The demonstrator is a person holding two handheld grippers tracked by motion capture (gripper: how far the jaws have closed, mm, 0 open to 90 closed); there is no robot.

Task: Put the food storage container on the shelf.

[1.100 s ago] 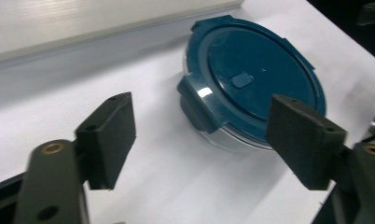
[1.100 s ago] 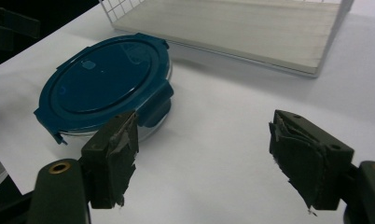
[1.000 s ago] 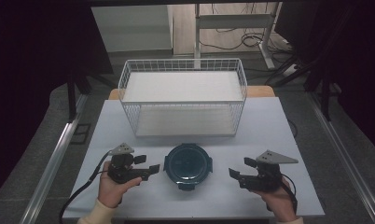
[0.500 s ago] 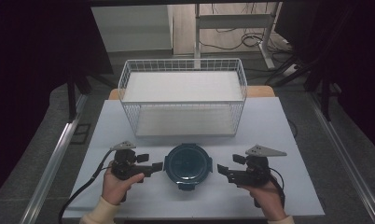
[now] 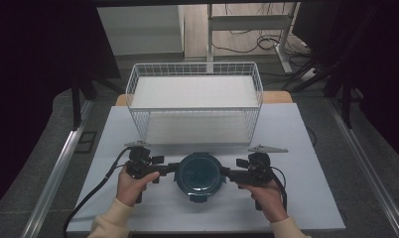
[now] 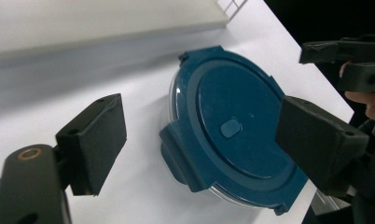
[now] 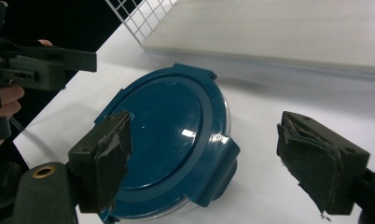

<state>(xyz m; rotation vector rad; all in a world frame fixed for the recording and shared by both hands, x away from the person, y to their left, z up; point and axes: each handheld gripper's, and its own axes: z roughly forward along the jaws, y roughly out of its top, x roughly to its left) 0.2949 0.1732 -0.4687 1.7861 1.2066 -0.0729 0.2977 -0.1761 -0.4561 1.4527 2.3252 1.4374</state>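
Round blue-lidded container (image 5: pixel 199 172) is sitting on the white bench (image 5: pixel 306 148) before an apparently empty wire basket (image 5: pixel 194 82), flanked by the left hand-held gripper (image 5: pixel 173 168) and right hand-held gripper (image 5: pixel 226 173), jaws just opening wide, gripping nothing.

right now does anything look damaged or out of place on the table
One thing: the pads of the right gripper look torn and frayed at their edges. Otherwise the round container with its blue clip lid sits flat and closed, and the white wire basket stands square behind it.
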